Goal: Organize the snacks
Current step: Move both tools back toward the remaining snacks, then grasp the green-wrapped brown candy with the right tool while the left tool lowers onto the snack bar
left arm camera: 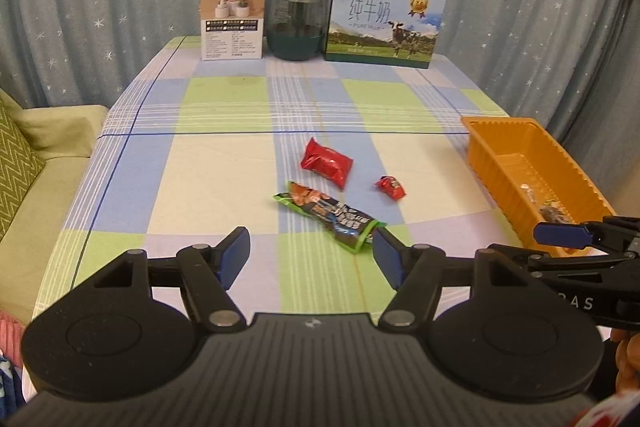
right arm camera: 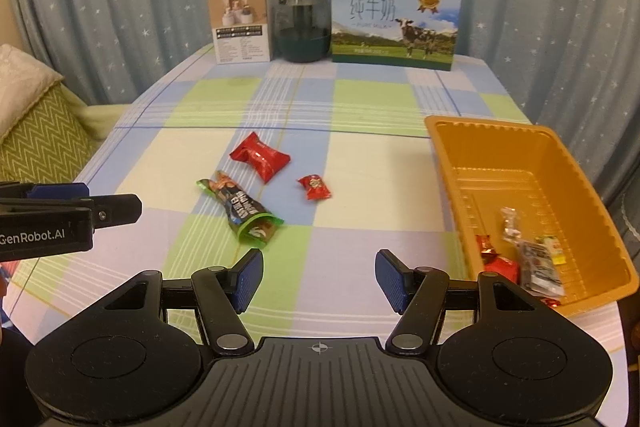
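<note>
Left gripper [left arm camera: 311,254] jaws apart and empty, green snack packet [left arm camera: 330,217] just beyond them.

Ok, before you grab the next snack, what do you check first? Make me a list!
1. Left gripper open, nothing in it: ok.
2. Right gripper open, nothing in it: ok.
3. Green packet lies free just ahead of the left gripper: ok.
4. Big red packet and small red candy lie apart, not stacked: ok.
5. Orange tray has room left: ok.
6. All snacks in the tray: not ok, three remain on the tablecloth.
</note>
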{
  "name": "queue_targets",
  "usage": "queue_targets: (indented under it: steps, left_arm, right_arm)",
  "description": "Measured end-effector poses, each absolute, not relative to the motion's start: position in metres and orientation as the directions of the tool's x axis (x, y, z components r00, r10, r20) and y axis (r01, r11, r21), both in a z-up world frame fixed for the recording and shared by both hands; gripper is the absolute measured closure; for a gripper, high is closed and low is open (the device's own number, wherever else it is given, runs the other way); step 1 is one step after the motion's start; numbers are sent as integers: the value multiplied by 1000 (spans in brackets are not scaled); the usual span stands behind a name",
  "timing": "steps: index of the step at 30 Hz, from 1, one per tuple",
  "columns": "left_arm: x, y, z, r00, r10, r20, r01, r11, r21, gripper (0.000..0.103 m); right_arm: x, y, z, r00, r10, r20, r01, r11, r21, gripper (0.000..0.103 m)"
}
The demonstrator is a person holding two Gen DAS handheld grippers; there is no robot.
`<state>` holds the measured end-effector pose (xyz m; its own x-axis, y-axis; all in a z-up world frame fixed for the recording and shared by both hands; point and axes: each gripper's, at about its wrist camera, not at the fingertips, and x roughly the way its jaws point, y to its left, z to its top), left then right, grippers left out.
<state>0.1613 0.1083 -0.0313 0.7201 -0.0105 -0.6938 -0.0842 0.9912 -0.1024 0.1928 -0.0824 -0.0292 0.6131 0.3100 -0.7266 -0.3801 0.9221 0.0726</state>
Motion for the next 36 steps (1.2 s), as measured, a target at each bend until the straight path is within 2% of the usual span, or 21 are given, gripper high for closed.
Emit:
queue_targets:
  steps: [19,24,32,36]
  left_arm:
    - [214,126,-74,676,-10,-737,-92,991,-97,38]
    - [229,120,-86,670,-16,-742,-91,991,-102,38]
    - [241,125,-93,662,-9,-749,-101,990,-101,38]
    - [242,130,-95,661,-5,-751,-111,988,-105,38]
  right_arm:
    - [251,-69,-82,596,372,-712,-429,897,109,41]
    - [263,-66,-93,552,438,-709,-502,854,137,41]
    - [267,-40,-126,483,461,-744,-597,795,105,41]
    - [268,-29,-135,497,463,-734,-625,777,67,41]
